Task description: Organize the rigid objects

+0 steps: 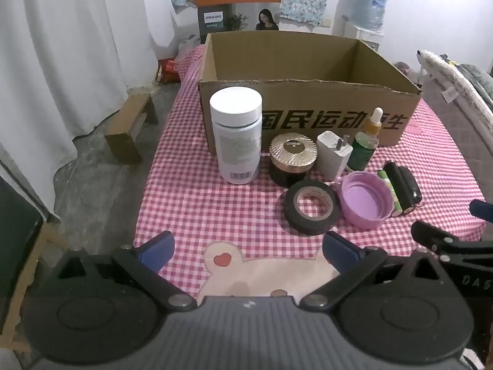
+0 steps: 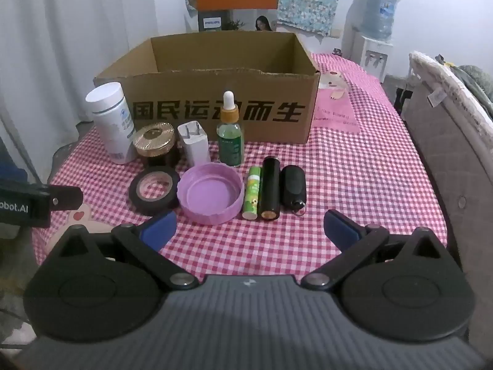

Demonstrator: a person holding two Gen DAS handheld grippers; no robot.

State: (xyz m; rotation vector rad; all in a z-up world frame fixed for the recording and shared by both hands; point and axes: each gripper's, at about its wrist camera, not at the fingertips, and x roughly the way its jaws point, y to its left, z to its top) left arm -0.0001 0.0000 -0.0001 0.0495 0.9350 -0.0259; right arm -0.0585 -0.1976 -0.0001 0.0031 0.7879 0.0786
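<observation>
An open cardboard box [image 1: 308, 114] [image 2: 215, 111] stands on the pink checked cloth. In front of it are a white bottle [image 1: 237, 135] [image 2: 112, 123], a gold-lidded jar [image 1: 292, 157] [image 2: 155, 141], a white charger [image 1: 334, 154] [image 2: 194, 145], a green dropper bottle [image 1: 366, 145] [image 2: 230, 135], a black tape roll [image 1: 311, 208] [image 2: 154, 189], a purple lid [image 1: 365, 199] [image 2: 211, 195], a green stick [image 2: 251, 195], a black cylinder [image 2: 270, 192] and a black key fob [image 2: 294, 189]. My left gripper [image 1: 248, 252] and my right gripper [image 2: 249, 229] are open and empty, short of the objects.
A padded headboard [image 2: 446, 141] runs along the right edge. A water dispenser [image 2: 374, 30] stands at the back right. White curtains [image 1: 77, 46] and a low wooden stool [image 1: 129, 129] are on the left floor. An orange and dark box [image 1: 237, 0] stands behind the cardboard box.
</observation>
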